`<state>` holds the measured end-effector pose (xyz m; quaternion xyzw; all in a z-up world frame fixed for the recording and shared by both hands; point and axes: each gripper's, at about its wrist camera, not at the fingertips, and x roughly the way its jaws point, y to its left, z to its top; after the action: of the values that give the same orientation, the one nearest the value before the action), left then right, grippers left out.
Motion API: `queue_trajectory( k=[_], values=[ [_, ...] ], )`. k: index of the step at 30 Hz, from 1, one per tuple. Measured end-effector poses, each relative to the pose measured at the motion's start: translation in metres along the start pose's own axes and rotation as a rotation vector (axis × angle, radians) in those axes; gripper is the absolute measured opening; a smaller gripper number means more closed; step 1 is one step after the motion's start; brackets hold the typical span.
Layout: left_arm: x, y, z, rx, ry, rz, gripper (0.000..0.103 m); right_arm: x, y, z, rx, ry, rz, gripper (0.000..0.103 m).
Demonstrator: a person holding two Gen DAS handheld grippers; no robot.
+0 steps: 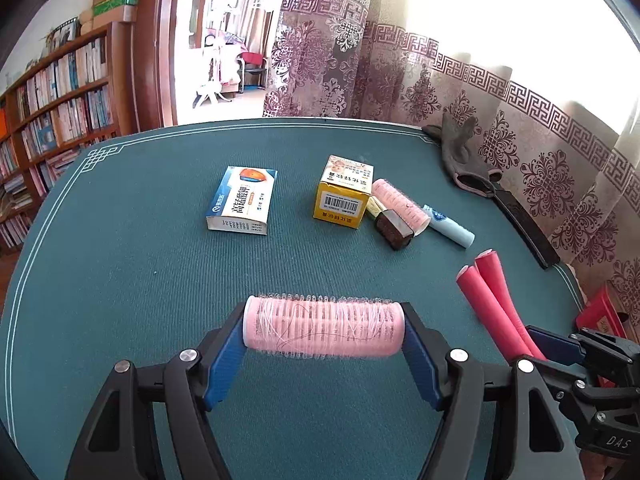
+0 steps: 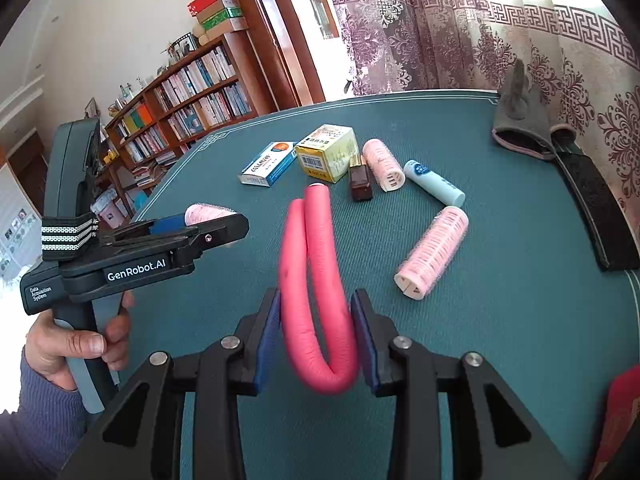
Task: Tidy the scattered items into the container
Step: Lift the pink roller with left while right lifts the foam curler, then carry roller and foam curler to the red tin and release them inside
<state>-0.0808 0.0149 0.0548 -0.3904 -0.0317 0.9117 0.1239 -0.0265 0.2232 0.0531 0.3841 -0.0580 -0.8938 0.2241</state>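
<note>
On the left wrist view, left tongs (image 1: pixel 325 334) hold a pink hair roller (image 1: pixel 324 330) crosswise, one pad on each end, lifted above the green desk (image 1: pixel 140 264). Further back: blue-white box (image 1: pixel 243 200), yellow box (image 1: pixel 344 191), 2nd roller (image 1: pixel 400 204), brown lipstick (image 1: pixel 394 230), pale blue tube (image 1: pixel 448 226). Red container (image 1: pixel 602 314) sits at the desk's right edge.

Right wrist view: right tongs (image 2: pixel 316 334) are part open, both pads pressing a bent pink foam rod (image 2: pixel 316 280), raised off the desk, a bit blurred. A 3rd roller (image 2: pixel 434 252) lies to the right, w/ a grey glove (image 2: pixel 520 120) far back. A hand (image 2: pixel 76 346) grips the left tongs' handle.
</note>
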Motion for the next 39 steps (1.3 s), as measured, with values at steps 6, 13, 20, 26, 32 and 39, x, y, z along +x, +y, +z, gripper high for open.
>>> queue_trajectory(
  k=[6, 13, 20, 26, 32, 39],
  values=[
    [-0.008, -0.024, -0.010, 0.045, 0.007, -0.028, 0.073, -0.042, -0.003, -0.016, 0.037, -0.067, -0.062, 0.039],
    [-0.015, -0.061, -0.017, 0.100, 0.015, -0.074, 0.073, -0.101, -0.030, -0.035, 0.120, -0.145, -0.153, 0.039],
    [-0.022, -0.109, -0.022, 0.185, 0.019, -0.130, 0.073, -0.168, -0.062, -0.058, 0.181, -0.246, -0.313, 0.040],
    [-0.028, -0.152, -0.027, 0.253, 0.021, -0.183, 0.073, -0.215, -0.103, -0.084, 0.258, -0.269, -0.462, 0.040],
    [-0.034, -0.194, -0.030, 0.320, 0.020, -0.236, 0.073, -0.242, -0.134, -0.105, 0.299, -0.267, -0.595, 0.040],
    [-0.043, -0.237, -0.031, 0.388, 0.016, -0.288, 0.073, -0.240, -0.152, -0.108, 0.288, -0.237, -0.657, 0.045]
  ],
)
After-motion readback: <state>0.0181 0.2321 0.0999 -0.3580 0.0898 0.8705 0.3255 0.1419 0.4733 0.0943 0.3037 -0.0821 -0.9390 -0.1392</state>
